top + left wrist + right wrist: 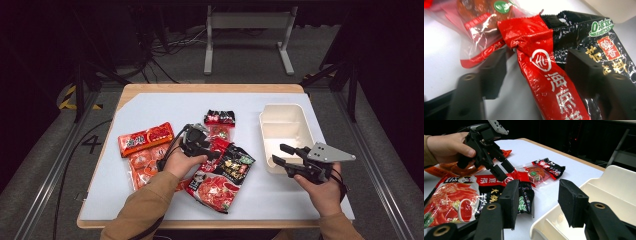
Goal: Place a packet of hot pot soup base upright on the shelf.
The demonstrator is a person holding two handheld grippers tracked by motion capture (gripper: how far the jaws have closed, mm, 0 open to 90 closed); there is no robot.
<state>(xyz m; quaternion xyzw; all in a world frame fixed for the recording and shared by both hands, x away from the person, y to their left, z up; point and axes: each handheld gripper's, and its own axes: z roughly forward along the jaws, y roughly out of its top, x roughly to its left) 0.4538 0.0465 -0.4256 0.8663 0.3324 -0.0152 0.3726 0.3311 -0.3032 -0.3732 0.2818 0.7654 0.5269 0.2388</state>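
Note:
A big red-and-black soup-base packet (222,175) lies at the table's front centre. My left gripper (212,150) points down at its top end. In the left gripper view the packet's crumpled red top strip (544,65) runs between the jaws of my left gripper (536,72), and bare table shows between the strip and the left jaw. The right gripper view shows that gripper (504,171) touching down on the packet (456,200). My right gripper (280,154) hovers open and empty by the white container (285,127); its own view shows the jaws (540,202) over the container's rim (614,187).
A small clear snack packet with a black-and-red end (219,122) (536,173) (479,15) lies just beyond the big packet. Two orange-red packets (145,140) (142,167) lie at the left. The white mat has free room at the back.

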